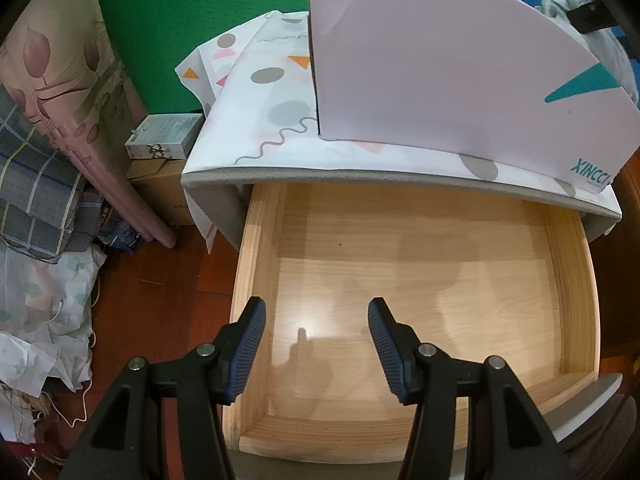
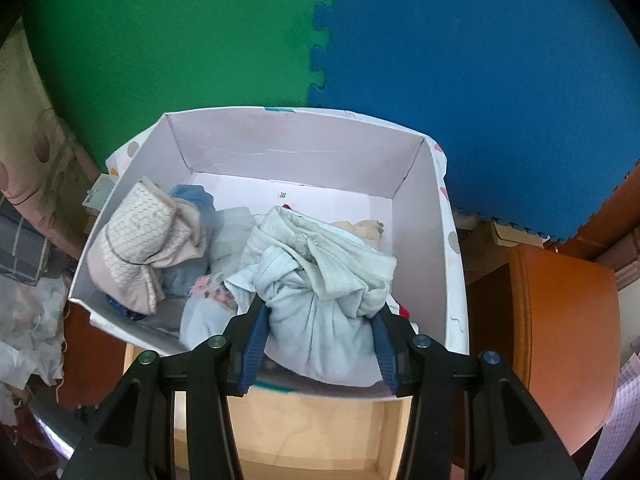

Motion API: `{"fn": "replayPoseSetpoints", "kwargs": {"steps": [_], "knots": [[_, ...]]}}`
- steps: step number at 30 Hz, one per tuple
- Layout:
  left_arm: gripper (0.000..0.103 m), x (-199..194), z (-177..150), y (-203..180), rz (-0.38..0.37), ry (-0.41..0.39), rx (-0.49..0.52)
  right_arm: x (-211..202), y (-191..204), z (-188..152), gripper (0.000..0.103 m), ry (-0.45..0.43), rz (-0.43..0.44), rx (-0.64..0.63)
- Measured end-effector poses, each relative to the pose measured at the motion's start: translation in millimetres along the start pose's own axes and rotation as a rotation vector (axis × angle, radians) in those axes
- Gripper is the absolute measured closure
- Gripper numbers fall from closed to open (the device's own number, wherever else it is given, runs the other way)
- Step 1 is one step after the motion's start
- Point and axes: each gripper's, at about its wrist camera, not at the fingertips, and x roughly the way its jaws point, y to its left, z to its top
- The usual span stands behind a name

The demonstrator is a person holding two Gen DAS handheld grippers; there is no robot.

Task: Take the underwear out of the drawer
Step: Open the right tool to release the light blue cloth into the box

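Your left gripper point(image 1: 316, 328) hangs over the pulled-out wooden drawer point(image 1: 576, 280) with its blue-padded fingers point(image 1: 250, 344) spread wide apart and nothing between them; the bare drawer floor shows through the gap. Past the drawer at twelve o'clock, a patterned cloth point(image 1: 276, 120) covers the cabinet top, and the pale pink box point(image 1: 440, 64) stands on it at about one o'clock. On the floor at nine o'clock lies a heap of folded fabric point(image 1: 36, 184), with a small carton point(image 1: 164, 138) at ten o'clock. Your right gripper point(image 2: 320, 340) is clamped on a bunched pale blue underwear point(image 2: 320, 280), the pads pressing it from both sides. The bundle sits over the near wall of the open box point(image 2: 296, 136), at six o'clock of its interior. Inside, at nine o'clock, lies a cream knitted garment point(image 2: 140, 244), with other light blue pieces point(image 2: 192, 200) between it and the held bundle.
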Motion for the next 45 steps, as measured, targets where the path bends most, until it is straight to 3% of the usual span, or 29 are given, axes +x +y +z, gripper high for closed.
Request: {"fn": "replayPoseSetpoints", "kwargs": {"steps": [19,32,45], "knots": [[0.048,5,3,2,0.006,0.012,-0.030,29,23,10,0.054,0.001,-0.034,-0.035],[0.048,8,1,0,0.018,0.015,-0.015,17,19,10,0.032,-0.049,-0.021,-0.047],[0.049,8,0,-1,0.031,0.011,-0.003,-29,9,-6,0.016,-0.154,0.030,-0.025]]}}
